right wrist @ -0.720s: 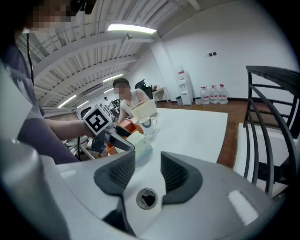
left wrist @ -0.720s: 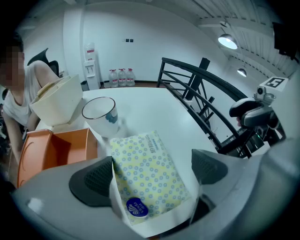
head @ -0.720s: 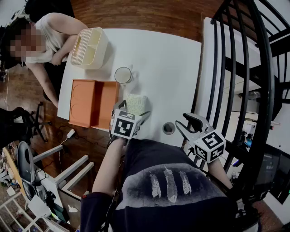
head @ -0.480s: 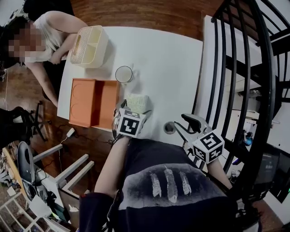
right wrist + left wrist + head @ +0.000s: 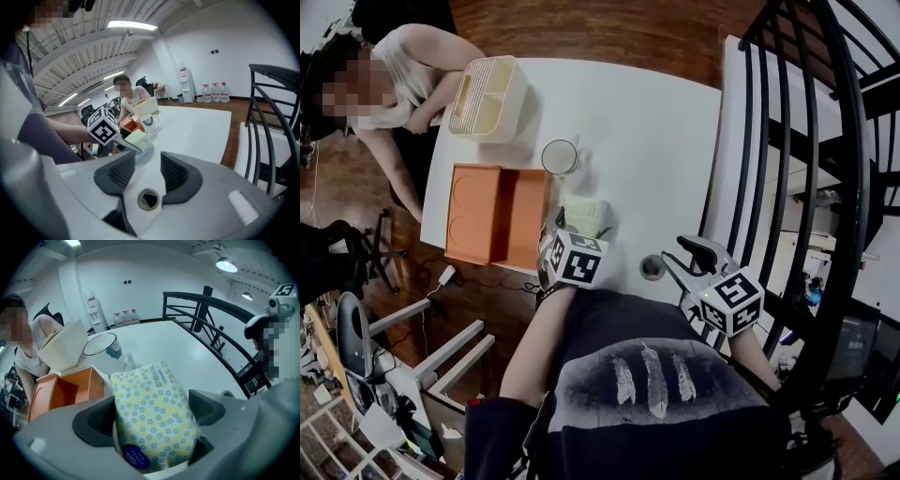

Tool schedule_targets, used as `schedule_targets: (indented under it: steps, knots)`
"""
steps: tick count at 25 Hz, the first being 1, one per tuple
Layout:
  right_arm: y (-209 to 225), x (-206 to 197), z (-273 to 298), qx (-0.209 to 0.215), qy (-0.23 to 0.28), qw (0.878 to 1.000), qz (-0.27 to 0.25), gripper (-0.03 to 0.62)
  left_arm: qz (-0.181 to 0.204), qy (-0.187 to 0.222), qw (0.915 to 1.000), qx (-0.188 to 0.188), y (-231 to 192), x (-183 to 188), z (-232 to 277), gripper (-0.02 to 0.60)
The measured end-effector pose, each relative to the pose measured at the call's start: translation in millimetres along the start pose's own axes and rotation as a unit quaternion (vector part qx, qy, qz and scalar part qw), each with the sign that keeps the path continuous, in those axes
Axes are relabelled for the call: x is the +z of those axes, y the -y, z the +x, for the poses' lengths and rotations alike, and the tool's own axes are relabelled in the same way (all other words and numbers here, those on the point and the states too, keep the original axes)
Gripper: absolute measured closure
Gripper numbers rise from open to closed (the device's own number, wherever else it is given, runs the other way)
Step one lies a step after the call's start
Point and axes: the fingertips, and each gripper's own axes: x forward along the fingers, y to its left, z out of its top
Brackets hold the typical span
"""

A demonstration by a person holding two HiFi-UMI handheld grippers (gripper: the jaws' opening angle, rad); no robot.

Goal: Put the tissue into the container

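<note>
A tissue pack with yellow wrap and blue rings lies on the white table, just right of the orange two-part container. My left gripper has come up to the pack from the near side. In the left gripper view the tissue pack fills the space between the jaws of the left gripper; the pads stand wide at its two sides and it is not squeezed. The orange container shows behind, to the left. My right gripper hovers open near the table's front edge, and nothing is between the jaws of the right gripper.
A glass cup stands behind the pack, a cream bin further back. A round grommet hole sits in the table under the right gripper. A seated person is at the far left corner. A black railing runs along the right.
My left gripper has moved forward and slightly right, so its jaws now reach along both sides of the tissue pack. The right gripper has hardly shifted.
</note>
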Motion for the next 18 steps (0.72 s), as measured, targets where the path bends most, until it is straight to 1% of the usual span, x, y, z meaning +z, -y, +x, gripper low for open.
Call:
schedule_targets:
  steps: [4,7,9,14,18]
  knots:
    - [-2,-4,1,0.003,-0.003,1.000,-0.004,0.421,-0.002,0.000,1.0000,-0.001,-2,-2,-2,0.117]
    - [-5,-5,-1,0.004,-0.002,1.000,-0.005,0.421,-0.019,0.003,0.9997,-0.016,-2,2,-11,0.126]
    - [-6,-2,-1,0.005,0.002,1.000,-0.005,0.421,-0.027,0.017,0.9993,-0.021,-4,9,-21,0.126]
    - [-10,4,3,0.010,0.008,1.000,-0.006,0.421,-0.033,0.058,0.9975,-0.024,-15,32,-62,0.126]
    - [-14,5,4,0.014,0.004,1.000,-0.013,0.421,-0.080,0.100,0.9910,-0.040,-37,45,-103,0.127]
